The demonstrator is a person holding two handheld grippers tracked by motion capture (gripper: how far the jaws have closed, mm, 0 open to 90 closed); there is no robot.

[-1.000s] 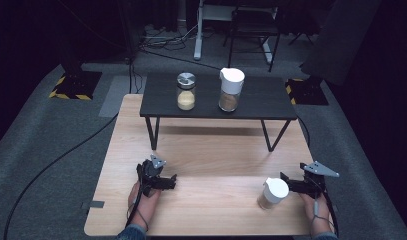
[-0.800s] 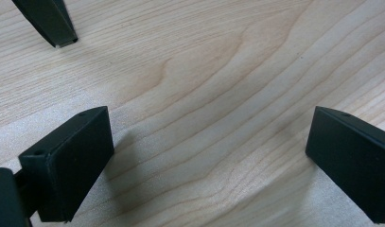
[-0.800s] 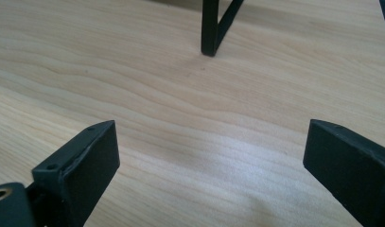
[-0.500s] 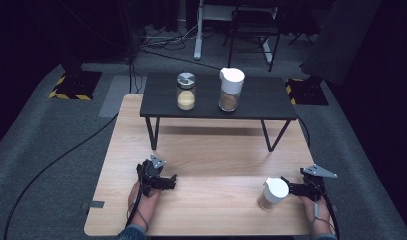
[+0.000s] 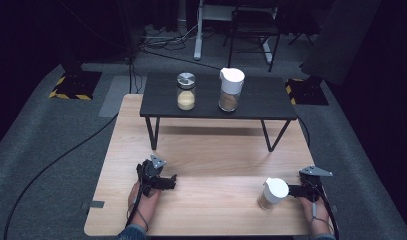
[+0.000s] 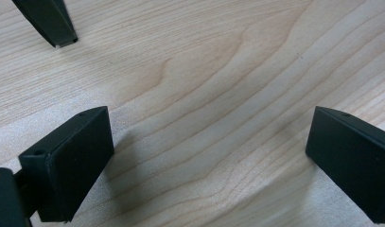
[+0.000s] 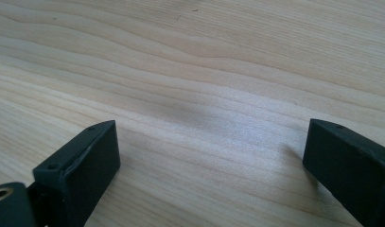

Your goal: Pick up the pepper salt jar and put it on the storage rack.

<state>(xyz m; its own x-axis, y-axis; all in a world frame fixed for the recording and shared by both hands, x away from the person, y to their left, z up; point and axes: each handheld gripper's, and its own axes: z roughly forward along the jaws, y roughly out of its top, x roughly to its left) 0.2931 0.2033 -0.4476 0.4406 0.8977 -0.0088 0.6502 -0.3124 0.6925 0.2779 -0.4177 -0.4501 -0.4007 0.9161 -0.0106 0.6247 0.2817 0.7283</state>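
A small jar with a white lid (image 5: 274, 193) and brownish contents stands on the wooden table (image 5: 216, 150) near its front right. My right gripper (image 5: 296, 190) is just to the right of it; in the right gripper view (image 7: 211, 137) its jaws stand wide open over bare wood. My left gripper (image 5: 166, 181) rests low on the table at front left, and in the left gripper view (image 6: 206, 127) it is open, with only wood grain between the jaws. A person's hands hold both grippers.
A low black table (image 5: 261, 102) stands on the far half of the wooden table. It carries a silver-lidded jar (image 5: 186, 91) and a taller white-lidded jar (image 5: 231, 90). One black leg (image 6: 50, 21) of it is near the left gripper. Grey carpet surrounds the table.
My right gripper has shifted slightly toward the near edge beside the white-lidded jar. The jar and the left gripper have stayed put.
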